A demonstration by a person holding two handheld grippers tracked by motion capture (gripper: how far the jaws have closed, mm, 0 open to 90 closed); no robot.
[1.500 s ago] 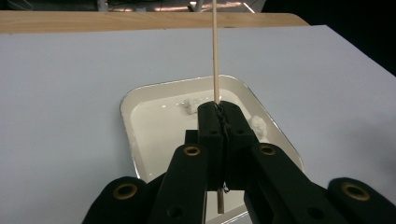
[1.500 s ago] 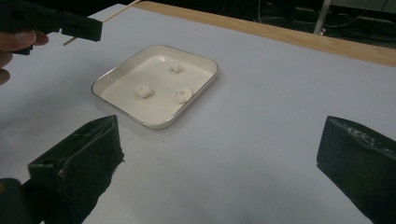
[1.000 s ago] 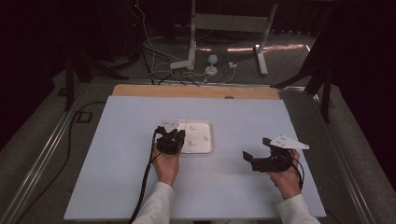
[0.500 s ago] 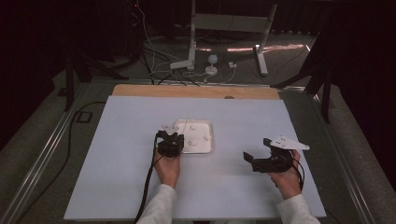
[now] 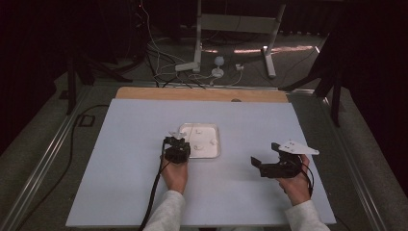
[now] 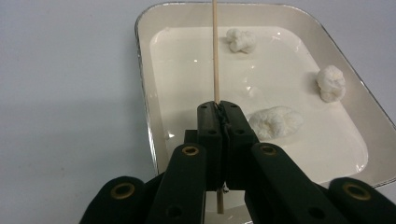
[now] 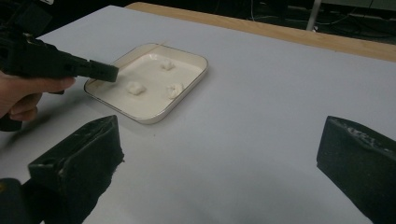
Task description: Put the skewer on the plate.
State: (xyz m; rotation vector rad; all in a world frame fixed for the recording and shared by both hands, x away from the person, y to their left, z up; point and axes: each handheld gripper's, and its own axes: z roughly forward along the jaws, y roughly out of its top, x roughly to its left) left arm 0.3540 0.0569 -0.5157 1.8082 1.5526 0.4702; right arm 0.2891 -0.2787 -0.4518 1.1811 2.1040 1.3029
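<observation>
A shallow white tray lies mid-table with three white fluffy lumps in it. My left gripper is shut on a thin wooden stick, which runs forward over the tray's left part. From above, the left gripper sits at the tray's near-left corner. My right gripper hovers to the right of the tray and points left. Its jaws stand wide apart with nothing between them. The right gripper view looks across at the tray, the lumps and the left gripper.
The pale table top has a wooden strip along its far edge. Beyond it, cables and metal stand legs are on the floor. A black cable trails from the left gripper toward the near edge.
The left gripper has sunk a little at the tray's near-left corner, still shut on the stick. The right gripper has stayed where it was.
</observation>
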